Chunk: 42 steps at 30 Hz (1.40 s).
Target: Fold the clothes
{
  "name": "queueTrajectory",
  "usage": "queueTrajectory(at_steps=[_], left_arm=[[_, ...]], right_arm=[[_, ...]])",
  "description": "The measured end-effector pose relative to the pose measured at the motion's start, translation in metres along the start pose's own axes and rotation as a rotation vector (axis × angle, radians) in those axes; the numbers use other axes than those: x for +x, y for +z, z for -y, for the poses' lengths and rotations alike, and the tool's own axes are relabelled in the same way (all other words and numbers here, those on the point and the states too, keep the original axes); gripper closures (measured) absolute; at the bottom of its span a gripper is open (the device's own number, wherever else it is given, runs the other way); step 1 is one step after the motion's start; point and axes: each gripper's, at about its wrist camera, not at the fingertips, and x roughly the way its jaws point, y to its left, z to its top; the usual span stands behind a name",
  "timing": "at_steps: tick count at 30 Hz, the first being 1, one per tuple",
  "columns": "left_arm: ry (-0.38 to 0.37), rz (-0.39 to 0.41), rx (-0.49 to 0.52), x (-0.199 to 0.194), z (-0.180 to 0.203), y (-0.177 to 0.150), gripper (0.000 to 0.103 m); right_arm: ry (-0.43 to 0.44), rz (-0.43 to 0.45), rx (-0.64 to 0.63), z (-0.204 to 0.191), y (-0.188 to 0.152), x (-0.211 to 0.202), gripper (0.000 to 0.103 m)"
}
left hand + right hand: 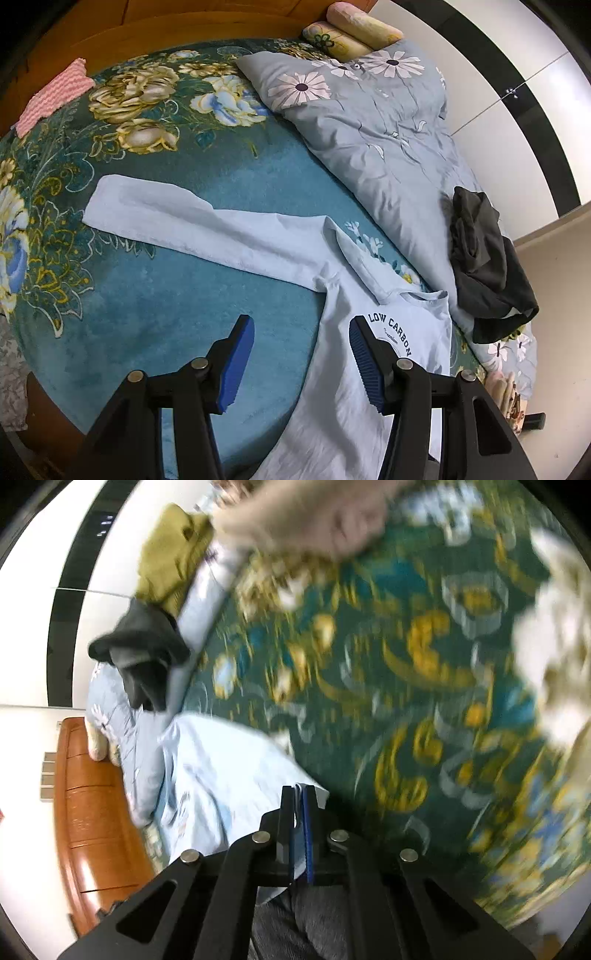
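Observation:
A light blue long-sleeved shirt [258, 240] printed "LOW CARBON" lies on the teal floral bedspread [166, 295], one sleeve stretched out to the left. My left gripper [301, 325] hovers open above the shirt's shoulder, and nothing sits between its blue pads. In the blurred right wrist view, my right gripper [300, 790] is shut on an edge of the same shirt [221, 768], with a fold of pale fabric pinched between the pads. The cloth rises from the bed up to the jaws.
A grey daisy-print quilt [369, 129] lies along the right side with a black garment [484, 258] heaped on it. A pink knitted cloth [55, 96] and rolled pillows [354, 29] sit at the far end. An olive garment [173, 554], a wooden bed frame [96, 830] and a person's blurred hand [332, 513] show in the right wrist view.

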Motion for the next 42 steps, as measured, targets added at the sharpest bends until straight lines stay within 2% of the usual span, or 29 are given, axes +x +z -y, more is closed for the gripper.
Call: queueTrajectory(at_steps=[9,13,16,17,19,20,27,33,38,40,42], left_arm=[[0.014,0.000,0.005,0.001,0.005,-0.001,0.045],[0.016,-0.005,0.011,0.002,0.006,-0.003,0.045],[0.023,-0.019,0.011,0.005,0.006,-0.004,0.045],[0.026,-0.022,0.012,0.006,0.006,-0.005,0.045],[0.033,-0.023,0.017,0.006,0.007,-0.005,0.045],[0.036,-0.020,0.019,0.006,0.007,-0.004,0.045],[0.032,-0.031,0.030,0.007,0.009,-0.006,0.045],[0.032,-0.036,0.036,0.008,0.014,-0.008,0.044],[0.029,-0.040,0.044,0.009,0.017,-0.010,0.044],[0.028,-0.039,0.046,0.008,0.019,-0.011,0.044],[0.029,-0.038,0.044,0.008,0.018,-0.011,0.044]], right_arm=[[-0.123,0.101,-0.055,0.006,0.032,-0.029,0.101],[-0.138,0.028,-0.051,0.015,0.035,-0.018,0.098],[-0.113,-0.021,0.035,0.036,0.024,-0.003,0.097],[-0.099,-0.033,0.069,0.044,0.020,0.001,0.092],[-0.076,-0.059,0.128,0.057,0.013,0.008,0.052],[-0.065,-0.073,0.156,0.063,0.009,0.011,0.050],[0.006,-0.143,0.285,0.086,-0.003,0.038,0.049],[0.022,-0.196,0.260,0.076,-0.007,0.044,0.049],[0.036,-0.190,0.277,0.073,-0.012,0.050,0.053],[0.036,-0.175,0.273,0.069,-0.011,0.050,0.079],[0.038,-0.156,0.247,0.061,-0.009,0.049,0.096]])
